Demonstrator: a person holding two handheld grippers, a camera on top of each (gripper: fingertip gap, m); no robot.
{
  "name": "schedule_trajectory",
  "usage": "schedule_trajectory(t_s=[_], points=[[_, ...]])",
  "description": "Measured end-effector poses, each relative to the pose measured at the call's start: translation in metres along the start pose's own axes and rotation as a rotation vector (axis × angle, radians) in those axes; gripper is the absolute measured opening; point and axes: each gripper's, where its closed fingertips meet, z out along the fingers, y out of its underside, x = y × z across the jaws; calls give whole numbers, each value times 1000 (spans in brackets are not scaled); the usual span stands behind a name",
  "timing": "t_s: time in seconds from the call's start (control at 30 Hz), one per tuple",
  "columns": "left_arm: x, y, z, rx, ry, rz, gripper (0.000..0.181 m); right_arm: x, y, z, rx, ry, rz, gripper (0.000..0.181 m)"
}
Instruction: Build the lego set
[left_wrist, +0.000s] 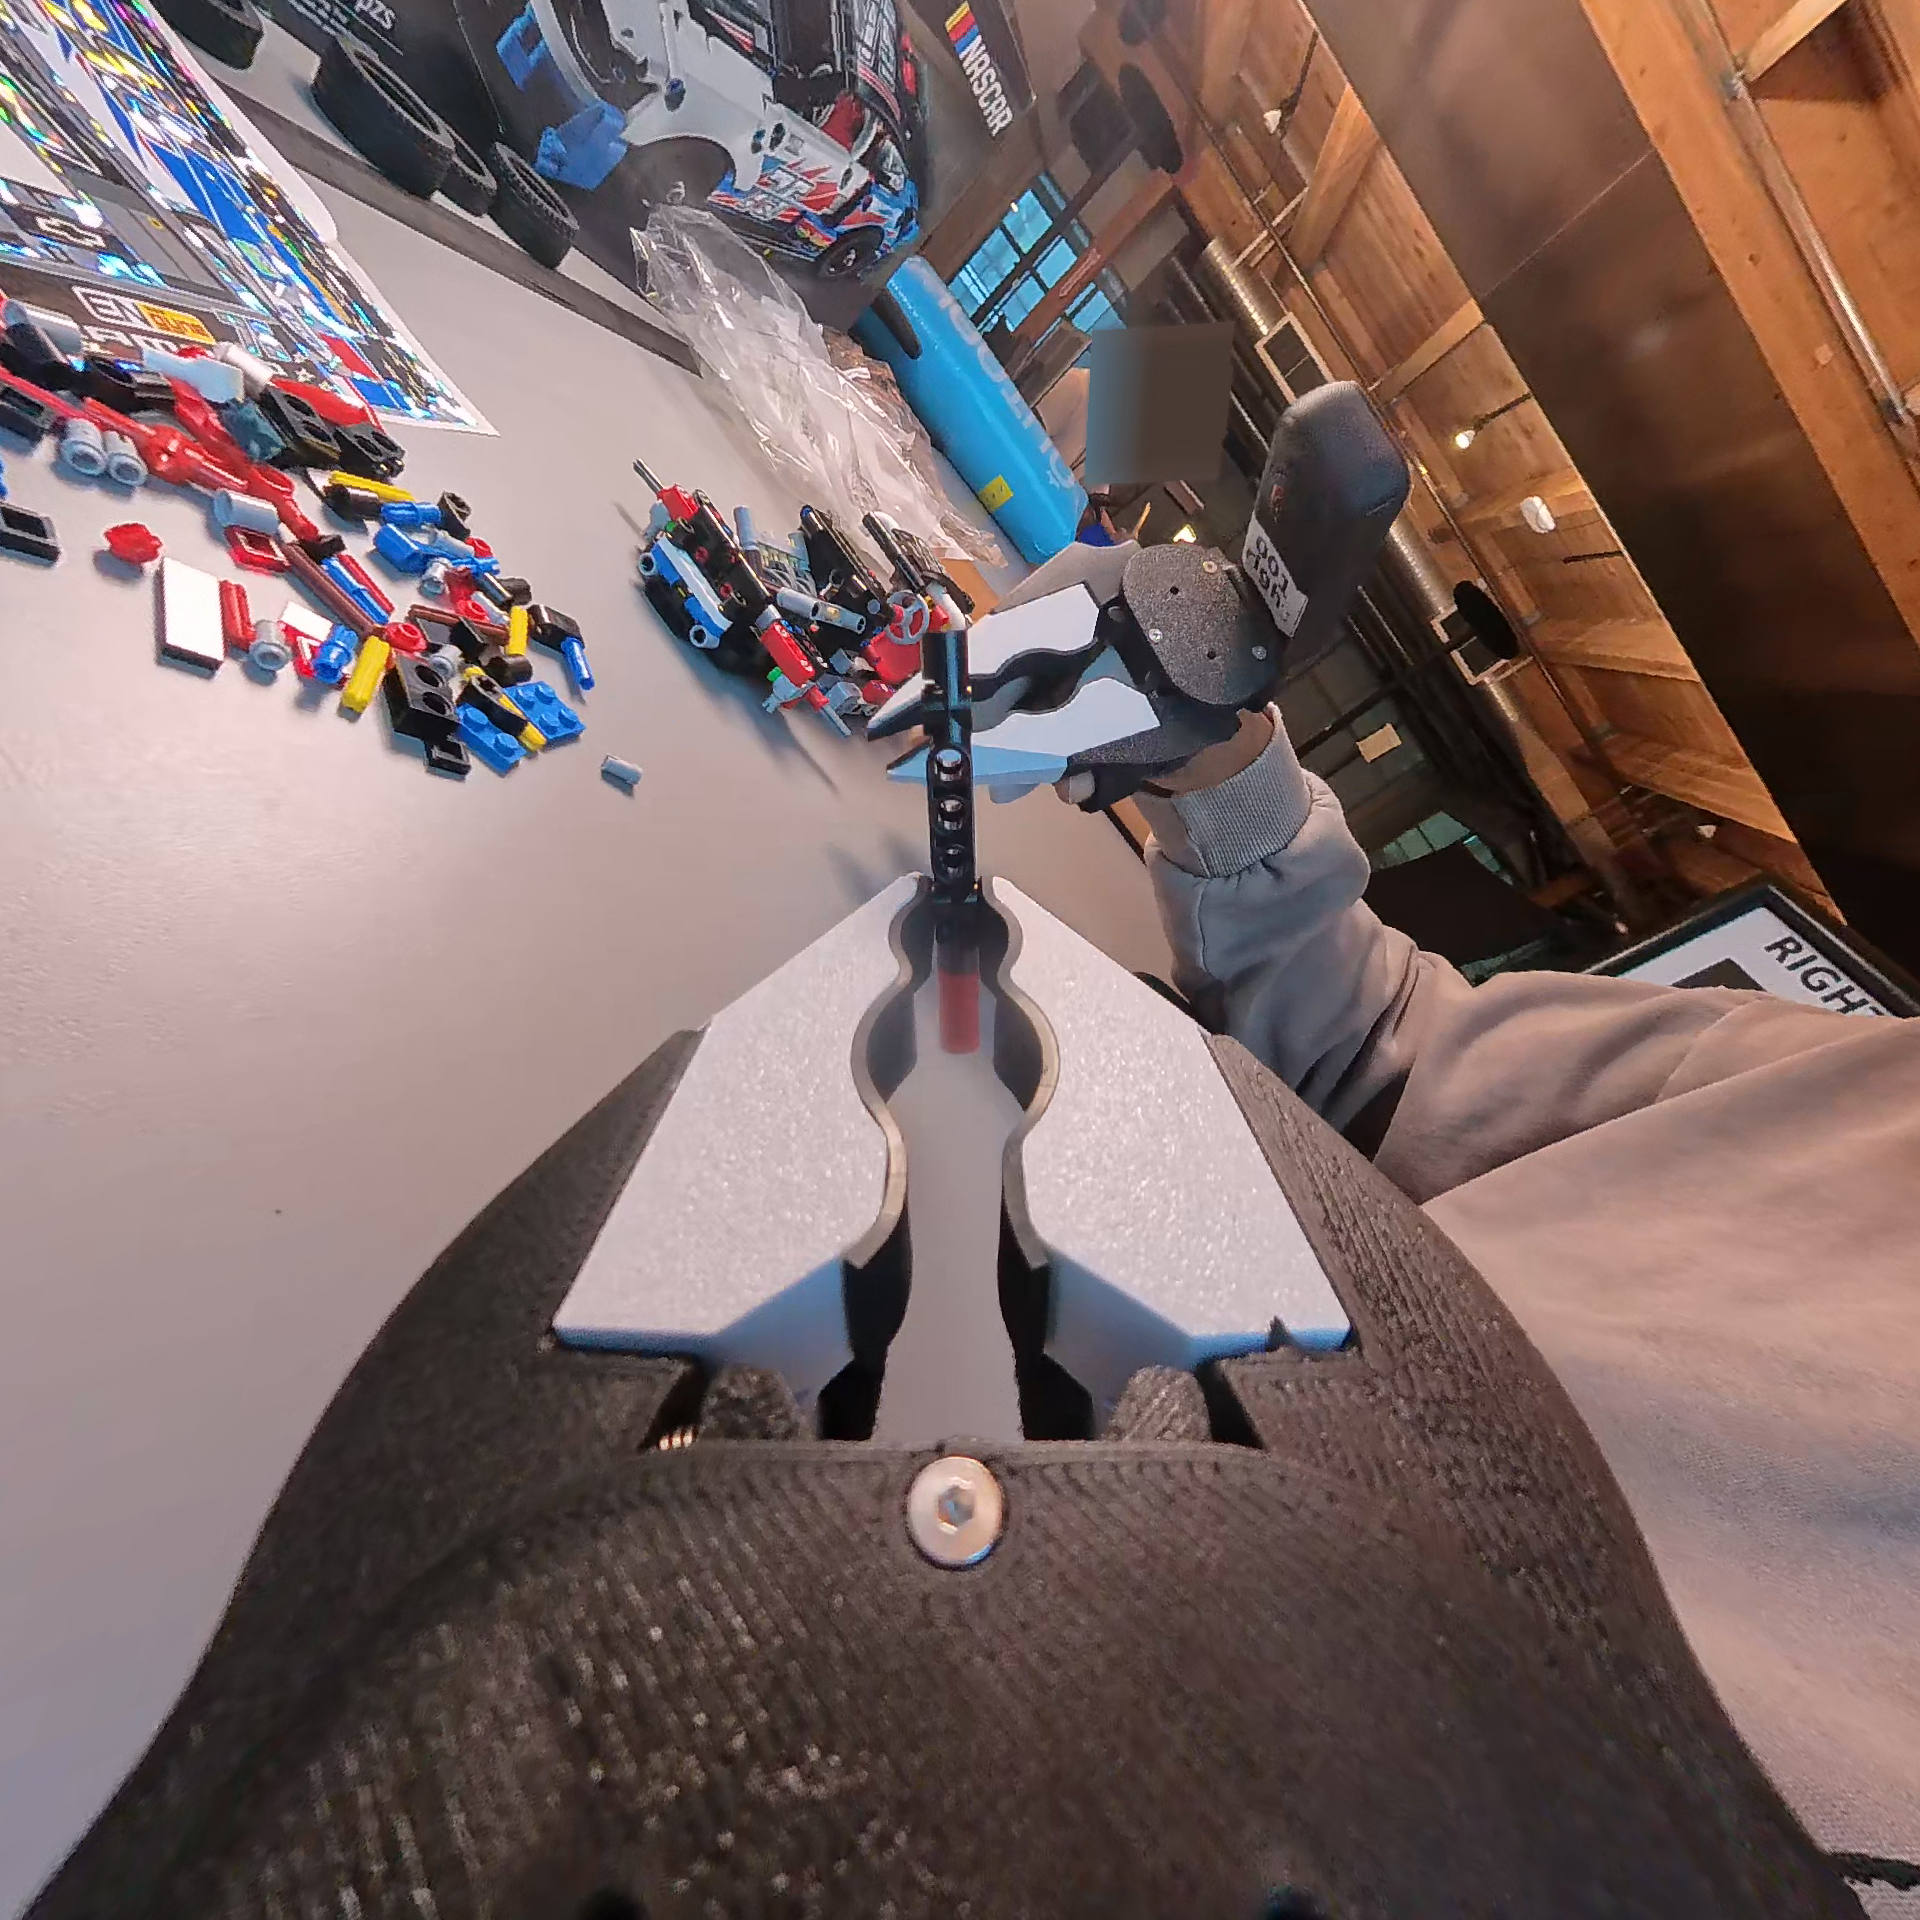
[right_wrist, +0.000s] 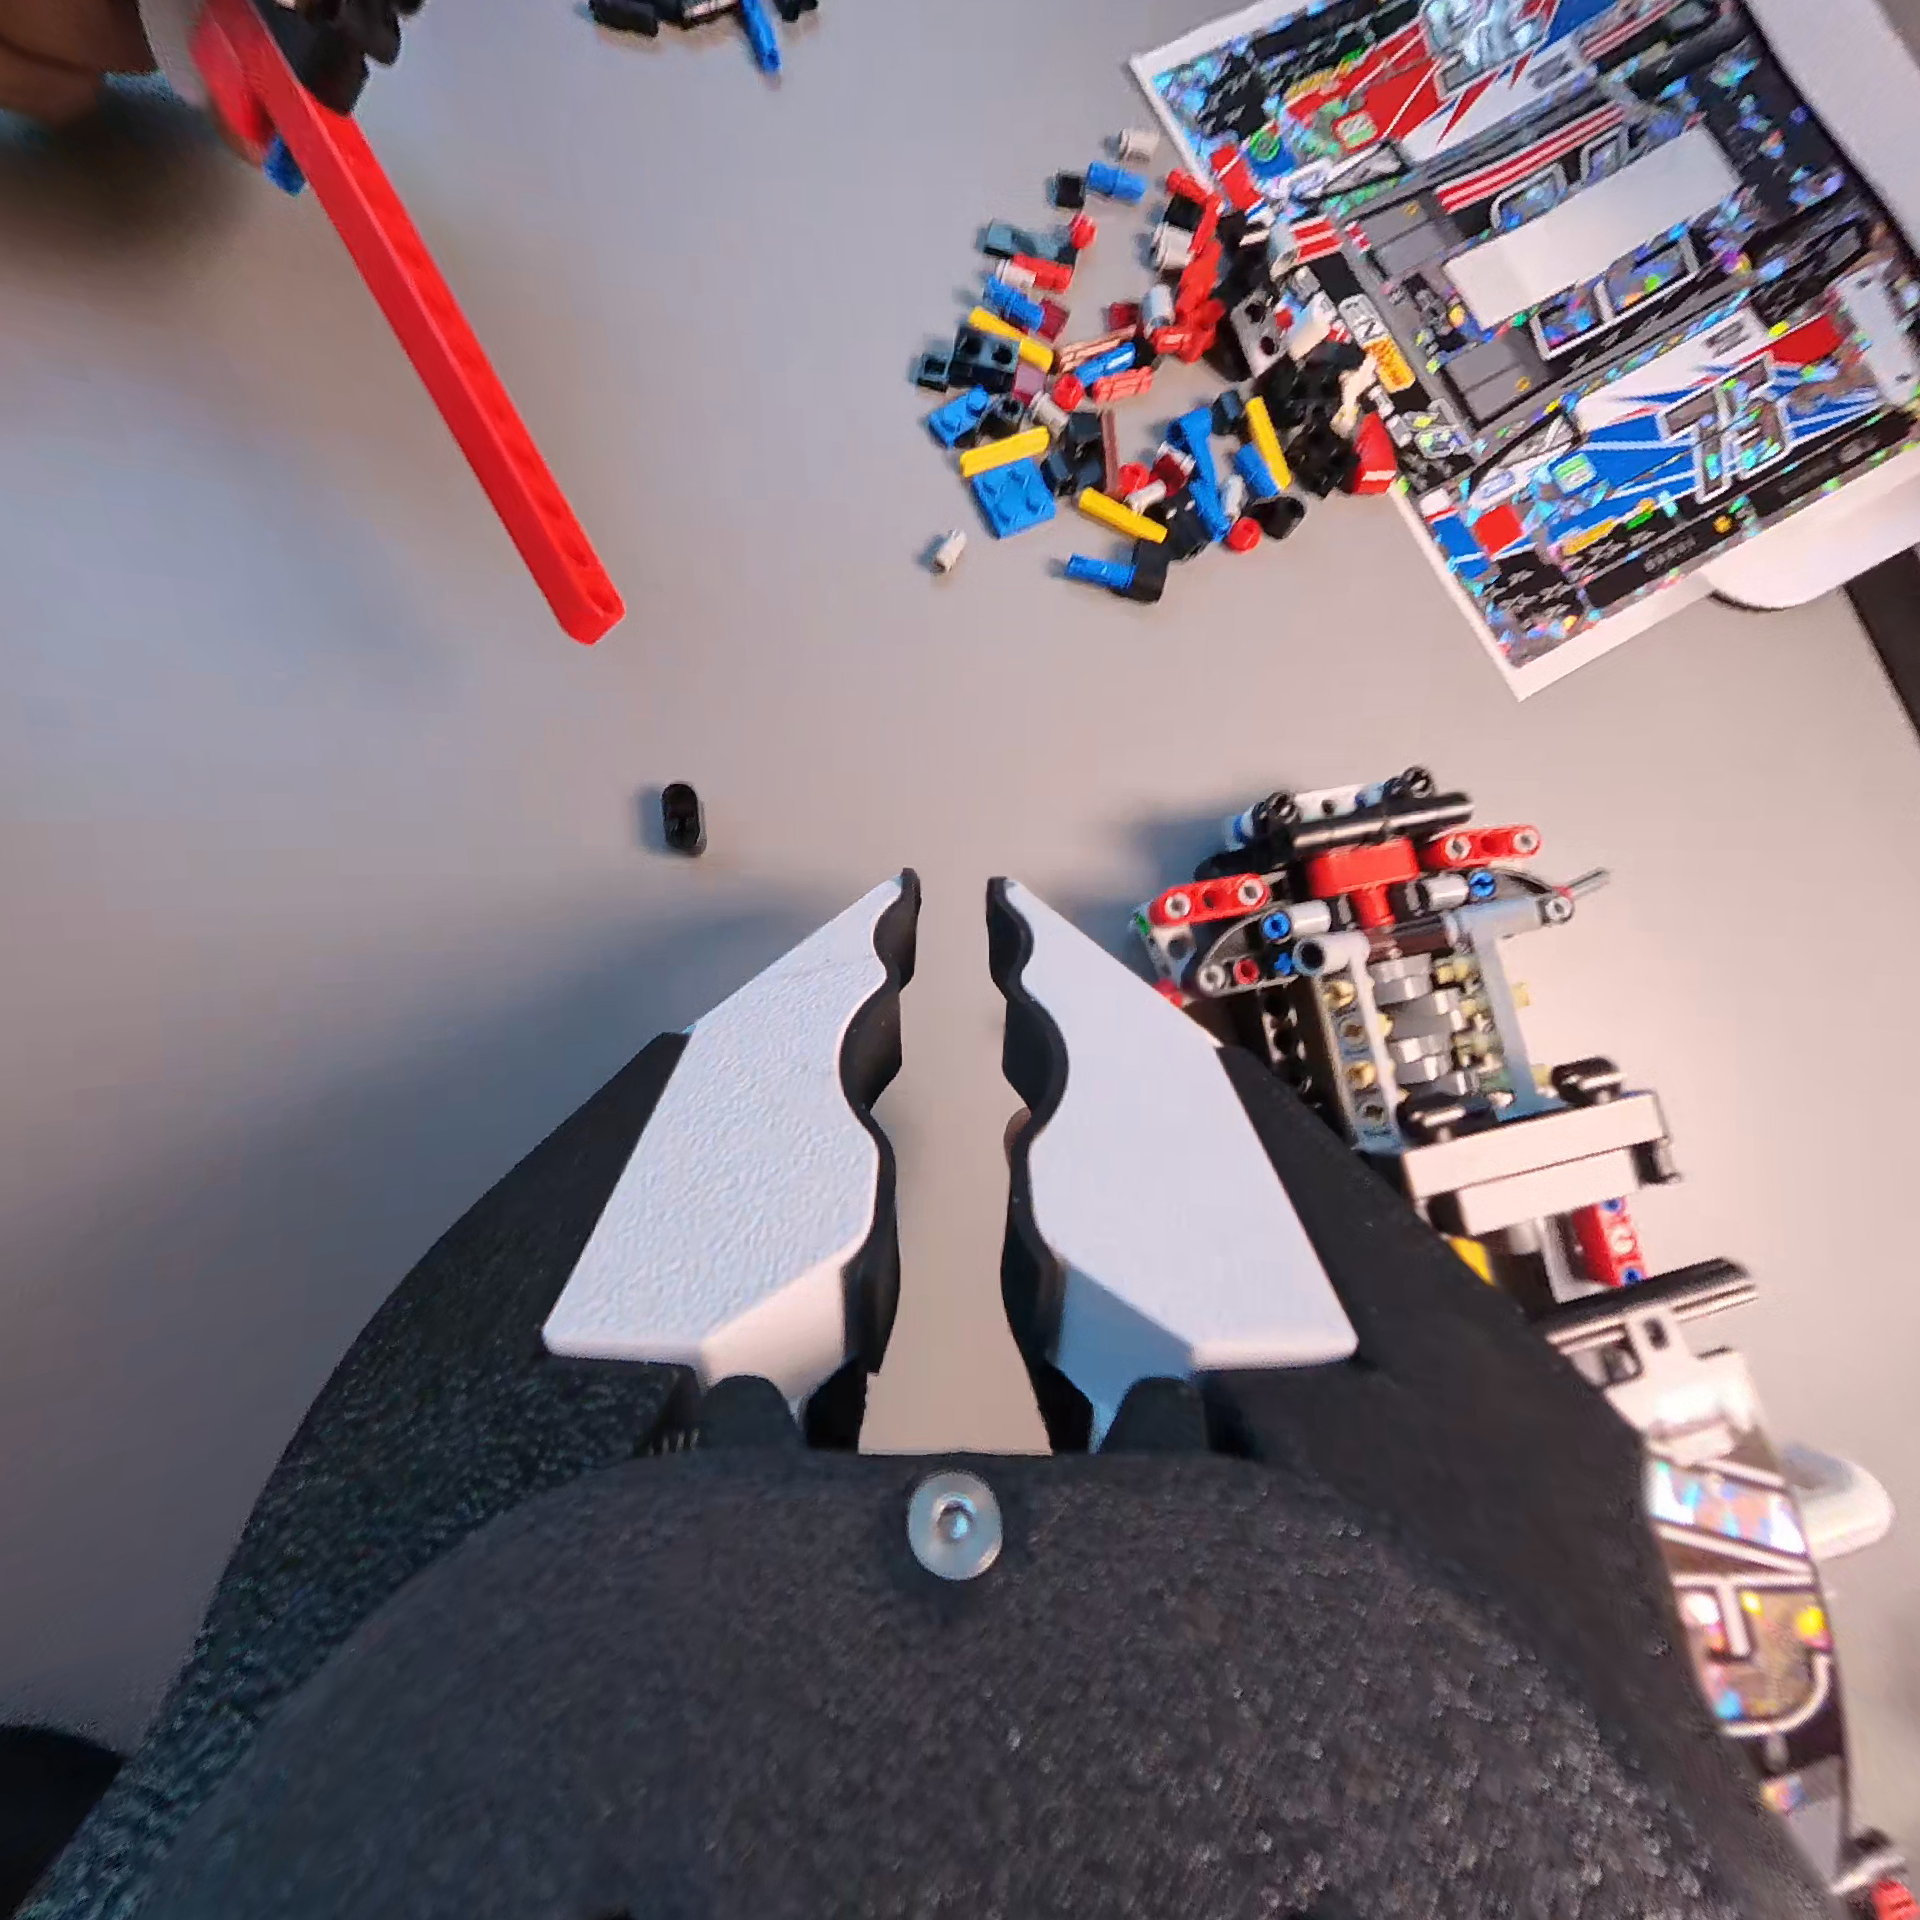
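Observation:
My left gripper (left_wrist: 954, 883) is shut on a long Lego beam (left_wrist: 951, 790). It sticks out ahead of the fingertips, dark and edge-on, with a red piece between the fingers behind them. In the right wrist view the beam (right_wrist: 436, 343) shows red and slants in from the top left above the table. My right gripper (right_wrist: 953, 883) is open and empty just above the table, beside the partly built chassis (right_wrist: 1455, 997). It also shows in the left wrist view (left_wrist: 883, 750), behind the beam. A small black piece (right_wrist: 681, 819) lies ahead of it to the left.
A pile of loose pieces (right_wrist: 1143, 364) lies beside a shiny sticker sheet (right_wrist: 1558, 312). A small grey piece (right_wrist: 945, 551) lies apart. The set's box (left_wrist: 727, 135), clear plastic bags (left_wrist: 790, 374) and a blue cylinder (left_wrist: 966, 416) stand at the table's far edge. Tip to tip, the grippers are about 15 cm apart.

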Motion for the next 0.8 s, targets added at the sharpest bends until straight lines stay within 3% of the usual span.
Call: schedule_trajectory(t_s=[0.3, 0.4, 0.57, 0.8], points=[[-11, -22, -20, 77, -68, 30, 5, 16, -38, 40, -41, 41, -38, 21], [-13, -23, -21, 80, -71, 28, 5, 35, -43, 55, -110, 94, 53, 23], [-12, -16, -16, 49, -65, 38, 5, 44, -46, 76, -186, 22, 207, 25], [-9, -17, -16, 48, -53, 38, 5, 46, -41, 86, -231, 22, 176, 6]])
